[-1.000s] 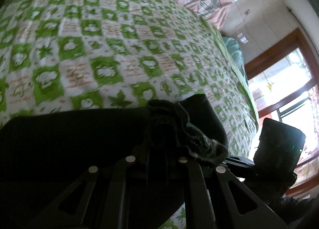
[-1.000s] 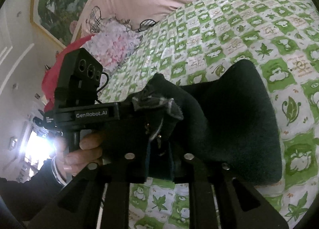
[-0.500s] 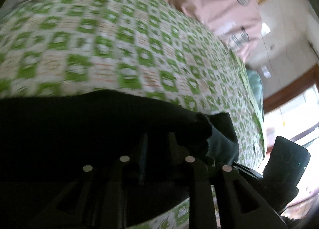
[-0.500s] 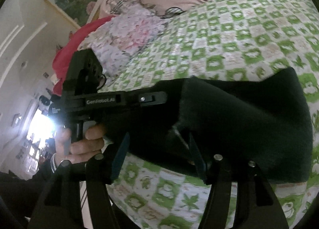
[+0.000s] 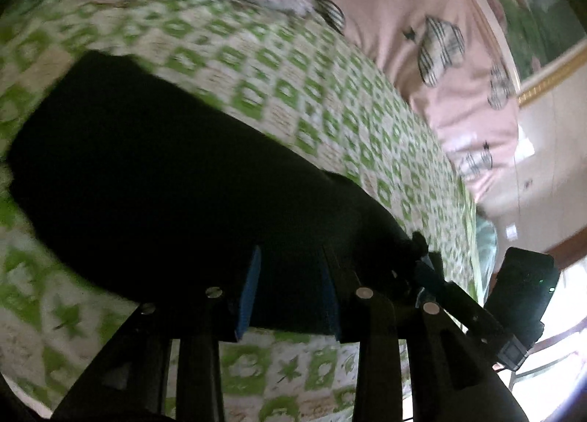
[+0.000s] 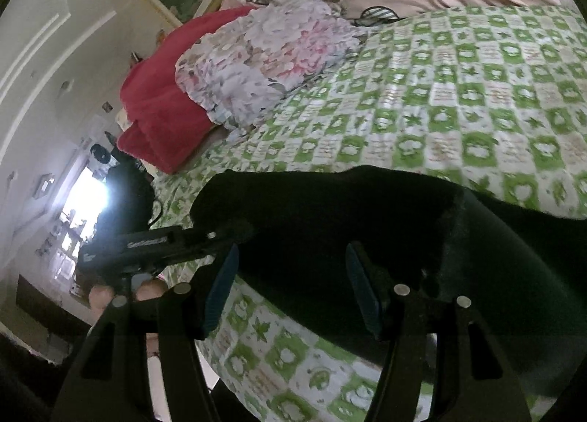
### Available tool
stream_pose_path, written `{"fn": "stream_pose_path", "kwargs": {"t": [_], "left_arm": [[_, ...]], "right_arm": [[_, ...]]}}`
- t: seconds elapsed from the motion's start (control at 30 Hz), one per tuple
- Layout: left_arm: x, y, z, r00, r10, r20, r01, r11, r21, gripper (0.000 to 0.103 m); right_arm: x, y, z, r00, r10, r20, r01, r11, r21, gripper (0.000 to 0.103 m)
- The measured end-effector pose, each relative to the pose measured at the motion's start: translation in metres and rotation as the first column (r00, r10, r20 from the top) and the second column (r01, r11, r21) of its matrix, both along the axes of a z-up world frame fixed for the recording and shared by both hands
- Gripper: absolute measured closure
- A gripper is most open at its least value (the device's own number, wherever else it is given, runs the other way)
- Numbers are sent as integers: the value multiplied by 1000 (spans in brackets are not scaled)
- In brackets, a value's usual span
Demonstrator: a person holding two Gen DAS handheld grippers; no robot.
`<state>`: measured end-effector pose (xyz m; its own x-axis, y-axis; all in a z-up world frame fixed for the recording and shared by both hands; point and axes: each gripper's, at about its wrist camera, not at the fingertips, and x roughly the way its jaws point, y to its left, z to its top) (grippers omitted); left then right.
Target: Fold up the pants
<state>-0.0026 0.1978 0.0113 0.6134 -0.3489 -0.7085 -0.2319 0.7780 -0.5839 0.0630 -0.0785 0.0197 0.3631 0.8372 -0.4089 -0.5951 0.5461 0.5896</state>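
Your dark, soft pants [image 6: 367, 231] lie folded in a rounded slab on the green-checked bedsheet [image 6: 477, 110]. Your left gripper [image 5: 290, 286] has just been opening, blue pads parted, gripping nothing; your right gripper [image 6: 293, 286] gapes wide over the fabric.

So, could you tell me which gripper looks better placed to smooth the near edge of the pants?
Probably the right gripper: its open pads straddle the near edge of the pants. The left gripper sits at one end.
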Motion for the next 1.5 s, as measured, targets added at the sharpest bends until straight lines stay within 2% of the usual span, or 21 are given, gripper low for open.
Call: {"fn": "stream_pose_path", "kwargs": {"t": [0.07, 0.2, 0.27, 0.33, 0.73, 1.07, 1.2, 1.4, 1.5], "left_arm": [[-9, 11, 4, 999, 35, 7, -35, 999, -3, 70], [-24, 27, 11, 996, 91, 20, -91, 996, -1, 60], [-30, 33, 13, 993, 116, 21, -116, 993, -1, 58], [-37, 40, 14, 990, 141, 18, -141, 990, -1, 58], [-78, 75, 9, 965, 261, -17, -262, 965, -3, 50], [-84, 89, 1, 947, 316, -51, -317, 949, -7, 46], [-81, 93, -5, 933, 351, -79, -352, 936, 3, 39], [-72, 100, -19, 917, 380, -118, -388, 920, -51, 38], [-67, 102, -25, 909, 396, -131, -405, 913, -52, 38]], "right_arm": [[3, 5, 2, 1000, 6, -2, -6, 1000, 2, 41], [13, 15, 5, 1000, 16, -12, -16, 1000, 7, 41], [18, 22, 8, 1000, 22, -14, -22, 1000, 6, 40], [23, 28, 11, 1000, 24, -15, -24, 1000, 2, 34], [39, 75, 29, 994, 108, 20, -107, 993, -46, 34], [55, 114, 36, 980, 193, 44, -187, 976, -109, 33], [63, 131, 36, 973, 225, 44, -217, 967, -136, 33], [80, 162, 36, 961, 274, 34, -265, 950, -163, 33], [88, 177, 35, 955, 297, 16, -289, 939, -185, 33]]}}
